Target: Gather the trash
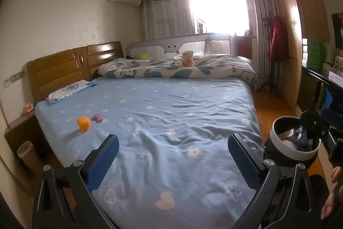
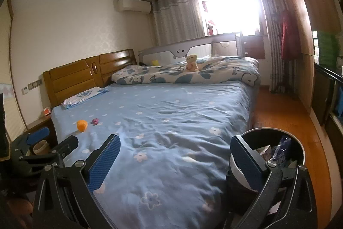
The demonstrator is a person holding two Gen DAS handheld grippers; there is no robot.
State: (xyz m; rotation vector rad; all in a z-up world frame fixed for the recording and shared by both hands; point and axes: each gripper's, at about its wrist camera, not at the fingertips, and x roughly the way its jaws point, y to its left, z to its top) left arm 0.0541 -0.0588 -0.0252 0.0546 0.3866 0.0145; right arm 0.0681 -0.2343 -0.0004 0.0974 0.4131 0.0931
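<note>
The left claw (image 1: 173,157) is held wide open with nothing between its blue textured pads (image 1: 103,161), above the near part of a bed covered in a light blue sheet printed with small flowers and hearts (image 1: 171,113). The right claw (image 2: 175,159) is likewise spread open and empty over the same sheet, and its right pad is seen in front of the rim of a round black bin with a white band (image 2: 300,149). This bin stands on the wooden floor (image 2: 278,117) just beside the foot of the bed, and crumpled wrappers, some of them blue (image 2: 283,149), are seen inside it. In the right wrist view the left claw is also visible at the far left, near the bedside.

On the sheet, toward the head of the bed, a small orange cup-shaped object (image 1: 83,123) is found, and just beside it lies a small pink wrapper (image 1: 97,117). A flat pillow in a blue and white case (image 1: 70,89) lies against the brown wooden headboard (image 1: 62,72). Farther off, a folded quilt with blue patterns (image 1: 182,70) is laid across the bed, and a small cream teddy bear (image 1: 187,58) is seated on it.
</note>
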